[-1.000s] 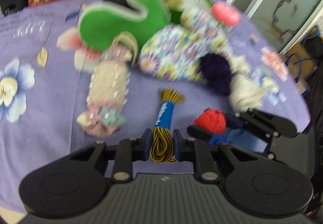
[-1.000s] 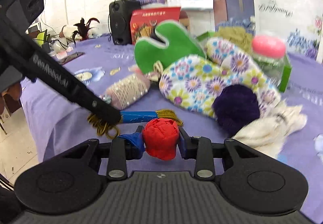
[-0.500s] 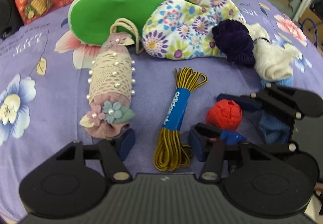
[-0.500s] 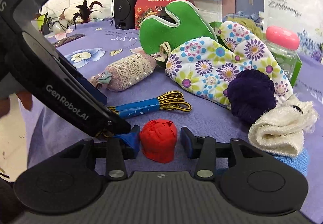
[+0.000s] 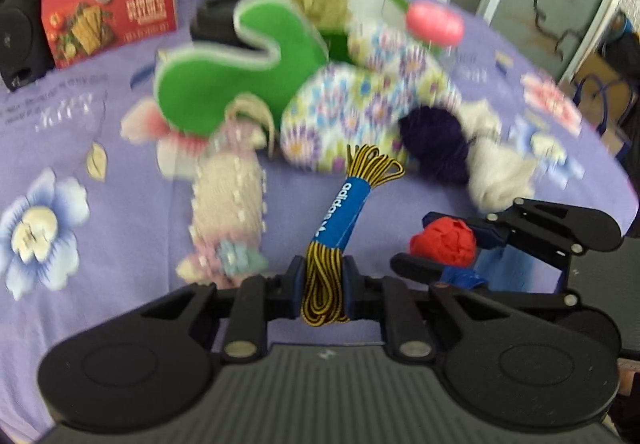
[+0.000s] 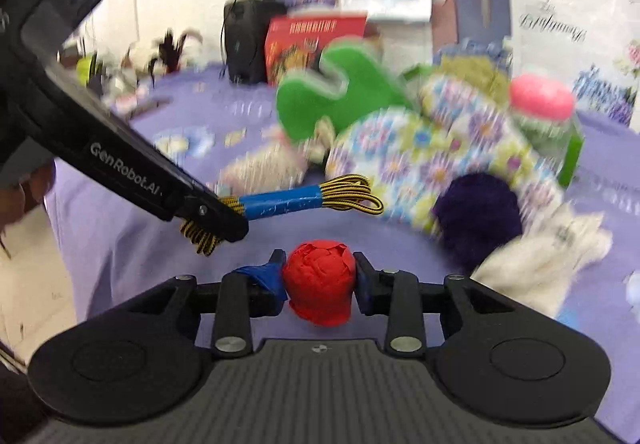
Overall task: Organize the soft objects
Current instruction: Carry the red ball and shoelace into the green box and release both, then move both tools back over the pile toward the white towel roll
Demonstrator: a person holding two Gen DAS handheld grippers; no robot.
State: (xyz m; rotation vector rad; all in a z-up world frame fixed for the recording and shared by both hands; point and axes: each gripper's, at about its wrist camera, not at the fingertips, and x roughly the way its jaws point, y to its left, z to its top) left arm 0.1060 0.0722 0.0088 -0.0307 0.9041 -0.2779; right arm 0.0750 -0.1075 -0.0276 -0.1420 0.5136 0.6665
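Observation:
My left gripper [image 5: 322, 282] is shut on the near end of a yellow-and-black shoelace bundle [image 5: 340, 211] with a blue band, and holds it above the purple cloth; it also shows in the right wrist view [image 6: 280, 201]. My right gripper [image 6: 318, 278] is shut on a red ball [image 6: 318, 282]; the ball also shows in the left wrist view [image 5: 444, 242]. Behind lie a lace pouch [image 5: 228, 203], a green mitt [image 5: 224, 79], a floral mitt [image 5: 368, 103], a dark purple yarn ball [image 5: 438, 139] and a white cloth [image 5: 496, 171].
A red box [image 5: 110, 23] and a black speaker [image 5: 20, 31] stand at the back left. A pink-lidded jar [image 6: 540, 111] and a green container stand behind the mitts. The table's edge drops off on the right.
Both grippers were open half a second ago with the laces and the ball on the cloth. Both have shut again and lifted their objects. The views are blurred by motion.

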